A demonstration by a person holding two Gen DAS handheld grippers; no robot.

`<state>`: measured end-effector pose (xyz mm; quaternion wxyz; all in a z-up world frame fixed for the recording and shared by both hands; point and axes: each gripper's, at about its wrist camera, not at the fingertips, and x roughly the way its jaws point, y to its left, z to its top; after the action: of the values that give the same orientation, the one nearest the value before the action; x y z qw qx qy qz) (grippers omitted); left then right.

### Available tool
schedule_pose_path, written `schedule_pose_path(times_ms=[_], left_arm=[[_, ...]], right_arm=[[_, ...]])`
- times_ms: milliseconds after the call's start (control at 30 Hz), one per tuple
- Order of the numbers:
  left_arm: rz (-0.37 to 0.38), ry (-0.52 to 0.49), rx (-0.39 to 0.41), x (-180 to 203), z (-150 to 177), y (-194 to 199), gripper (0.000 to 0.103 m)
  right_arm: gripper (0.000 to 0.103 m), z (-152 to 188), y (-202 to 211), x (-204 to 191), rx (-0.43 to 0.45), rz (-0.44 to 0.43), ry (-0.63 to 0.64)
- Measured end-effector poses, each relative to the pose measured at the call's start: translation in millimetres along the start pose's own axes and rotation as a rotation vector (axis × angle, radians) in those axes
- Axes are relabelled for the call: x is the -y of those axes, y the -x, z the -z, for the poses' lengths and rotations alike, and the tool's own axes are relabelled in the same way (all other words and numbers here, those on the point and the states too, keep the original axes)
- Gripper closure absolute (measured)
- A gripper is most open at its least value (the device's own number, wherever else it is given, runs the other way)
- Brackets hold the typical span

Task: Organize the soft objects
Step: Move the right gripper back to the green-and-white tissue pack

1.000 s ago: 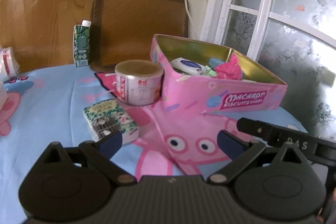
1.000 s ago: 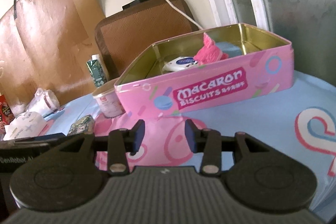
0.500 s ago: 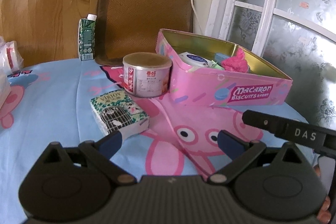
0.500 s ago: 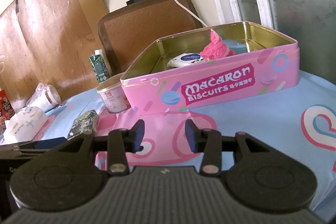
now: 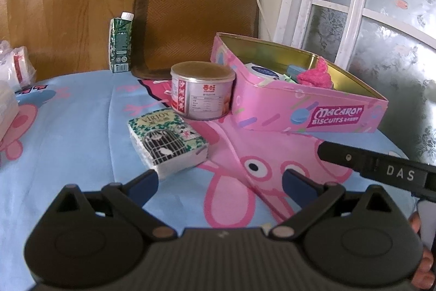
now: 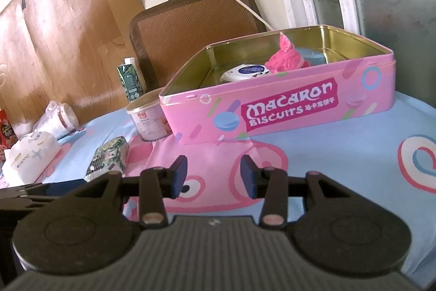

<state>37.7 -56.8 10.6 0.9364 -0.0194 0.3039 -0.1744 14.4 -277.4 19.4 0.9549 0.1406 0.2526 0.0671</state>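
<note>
**Both claws empty; tissue pack next in line**

Left view, left to right. White wrapped packs [image 5: 11, 89] at 9 o'clock, print unreadable. Green carton [image 5: 120, 43] at 11 o'clock, upright, text too small. Tissue pack [image 5: 167, 142] marked "VIRIOY", just ahead of the left gripper [image 5: 219, 183], lying toward 11 o'clock of its spread, empty fingers. Can [image 5: 202, 89] with red Chinese characters stands touching or just beside the pink tin [image 5: 321, 116], "Macaron BISCUITS". Inside the tin: a white pouch [image 5: 261, 71] and a pink fluffy cloth [image 5: 314, 77]. Black bar reading "DAS" at 3 o'clock.

Right view: right gripper [image 6: 214, 173] partly spread, nothing between the fingers, tin at 12 o'clock.

Risks, judged:
- Pack sits off-centre; closing now could clip one corner and skid it across the tablecloth [image 5: 68, 132].
- Carrying the pack low could knock the can.
- Soft pack may squash or slip.
</note>
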Motion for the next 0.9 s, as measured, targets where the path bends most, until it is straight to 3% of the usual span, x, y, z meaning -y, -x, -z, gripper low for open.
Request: schedule_pose_path(times_ms=[200, 533, 667, 767, 900], left_arm=[[-0.024, 0.041, 0.040, -22.7, 1.7, 14.5, 0.002], [-0.247, 0.207, 0.104, -108.5, 9.7, 39.7, 0.002], [-0.179, 0.333, 0.122, -132.2, 15.4, 45.7, 0.002], [-0.150, 0.354, 0.131, -135.0, 17.6, 47.3, 0.002], [-0.135, 0.349, 0.143, -135.8, 17.7, 47.6, 0.002]], right_arm=[[0.056, 1.6, -5.8, -9.6, -0.017, -0.013, 0.024], [0.051, 8.7, -18.0, -52.1, -0.024, -0.062, 0.167], [0.044, 9.8, -23.5, -71.7, -0.029, -0.102, 0.225], [0.042, 10.7, -28.6, -85.1, -0.029, -0.121, 0.266], [0.030, 10.2, -37.7, -99.8, -0.044, -0.148, 0.302]])
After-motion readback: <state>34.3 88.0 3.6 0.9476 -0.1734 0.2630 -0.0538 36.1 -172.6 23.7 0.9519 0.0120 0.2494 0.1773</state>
